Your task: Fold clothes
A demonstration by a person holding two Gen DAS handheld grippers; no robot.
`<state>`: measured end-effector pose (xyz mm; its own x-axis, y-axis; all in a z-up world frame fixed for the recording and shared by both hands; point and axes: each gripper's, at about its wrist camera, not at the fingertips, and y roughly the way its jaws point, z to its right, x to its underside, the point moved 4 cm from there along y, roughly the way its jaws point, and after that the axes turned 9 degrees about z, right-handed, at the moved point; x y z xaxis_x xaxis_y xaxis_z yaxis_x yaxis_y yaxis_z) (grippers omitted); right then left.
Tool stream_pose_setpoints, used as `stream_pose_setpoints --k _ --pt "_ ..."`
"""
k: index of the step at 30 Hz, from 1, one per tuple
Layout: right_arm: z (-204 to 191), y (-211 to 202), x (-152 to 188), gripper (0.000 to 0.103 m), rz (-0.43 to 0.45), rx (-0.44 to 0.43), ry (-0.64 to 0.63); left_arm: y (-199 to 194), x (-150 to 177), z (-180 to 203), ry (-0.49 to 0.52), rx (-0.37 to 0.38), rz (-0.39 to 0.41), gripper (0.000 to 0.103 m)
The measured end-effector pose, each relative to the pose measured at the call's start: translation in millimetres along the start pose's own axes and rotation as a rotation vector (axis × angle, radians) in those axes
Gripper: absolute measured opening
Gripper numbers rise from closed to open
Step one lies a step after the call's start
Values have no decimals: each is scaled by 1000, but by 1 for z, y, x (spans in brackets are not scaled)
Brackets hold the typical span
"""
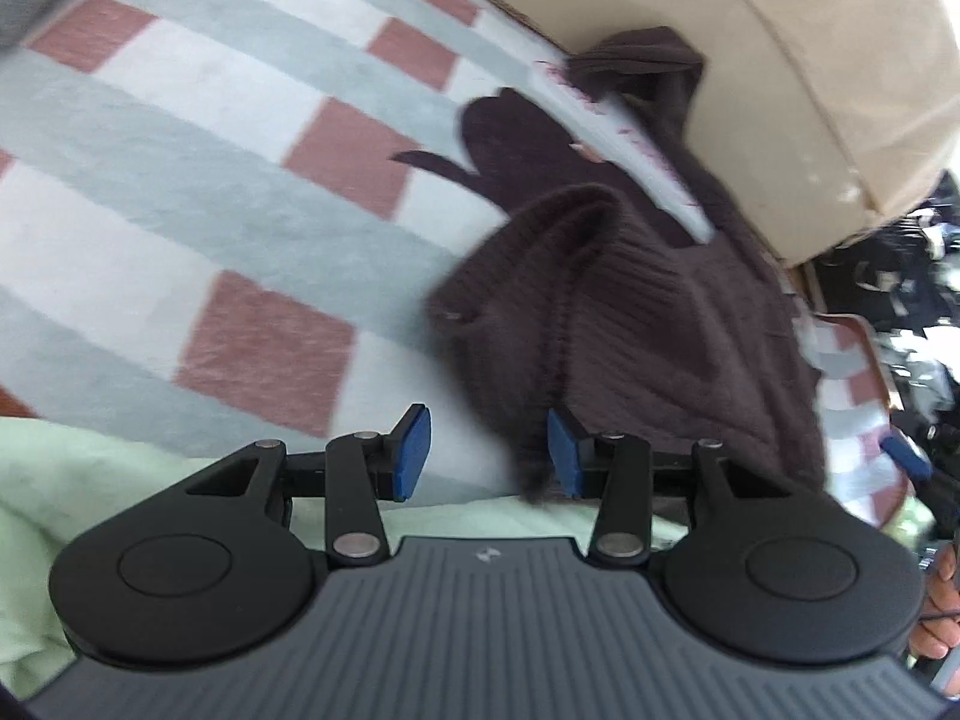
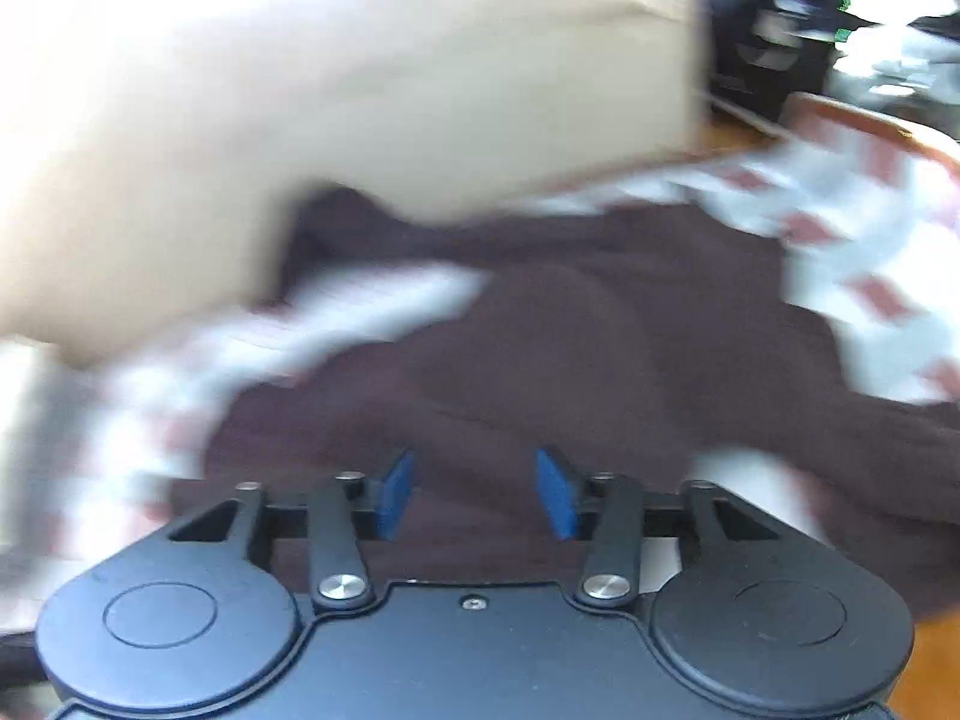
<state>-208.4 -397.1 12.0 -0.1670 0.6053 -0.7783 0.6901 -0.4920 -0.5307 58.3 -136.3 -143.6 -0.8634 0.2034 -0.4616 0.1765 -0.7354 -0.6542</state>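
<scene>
A dark brown knitted garment (image 1: 648, 312) lies crumpled on a checked blanket (image 1: 198, 138) of grey, white and dull red squares. My left gripper (image 1: 489, 450) hovers at the garment's near edge, its blue pads (image 1: 414, 450) apart. A loose corner of the knit hangs just inside the right pad, and nothing is pinched. In the blurred right wrist view, my right gripper (image 2: 477, 498) stands open over the same brown garment (image 2: 600, 330), which fills the middle of the picture. Its pads (image 2: 558, 498) grip nothing. One blue pad of the right gripper (image 1: 906, 450) shows at the left view's far right.
A beige cushion (image 1: 780, 60) rises behind the garment, seen again as a cushion (image 2: 360, 90) in the right view. Pale green cloth (image 1: 60, 480) lies at the near left. A wooden edge (image 2: 870, 120) and dark clutter (image 2: 768, 48) sit beyond the blanket. A hand (image 1: 942, 600) shows at the right.
</scene>
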Motion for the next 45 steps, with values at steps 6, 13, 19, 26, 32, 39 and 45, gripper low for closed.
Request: stream_pose_setpoints --k 6,13,19,26,32,39,45 --pt "-124 52 83 54 -220 -323 -488 3 1 -2 9 -17 1 41" --pt "-178 93 156 59 -305 -347 -1011 5 -2 -22 -31 -41 -11 41" --pt "-142 89 139 7 -231 -341 -884 8 1 -14 53 -49 -26 42" --pt "-71 57 47 7 -89 -327 -376 11 7 9 214 -97 1 42" --pt "-35 38 28 7 -11 -319 -308 36 0 37 353 -109 15 71" --pt "-24 49 40 7 -27 -369 -242 71 -10 71 567 -86 49 10" --pt "-38 60 30 8 -71 -443 -246 66 -55 127 902 -208 251 8"
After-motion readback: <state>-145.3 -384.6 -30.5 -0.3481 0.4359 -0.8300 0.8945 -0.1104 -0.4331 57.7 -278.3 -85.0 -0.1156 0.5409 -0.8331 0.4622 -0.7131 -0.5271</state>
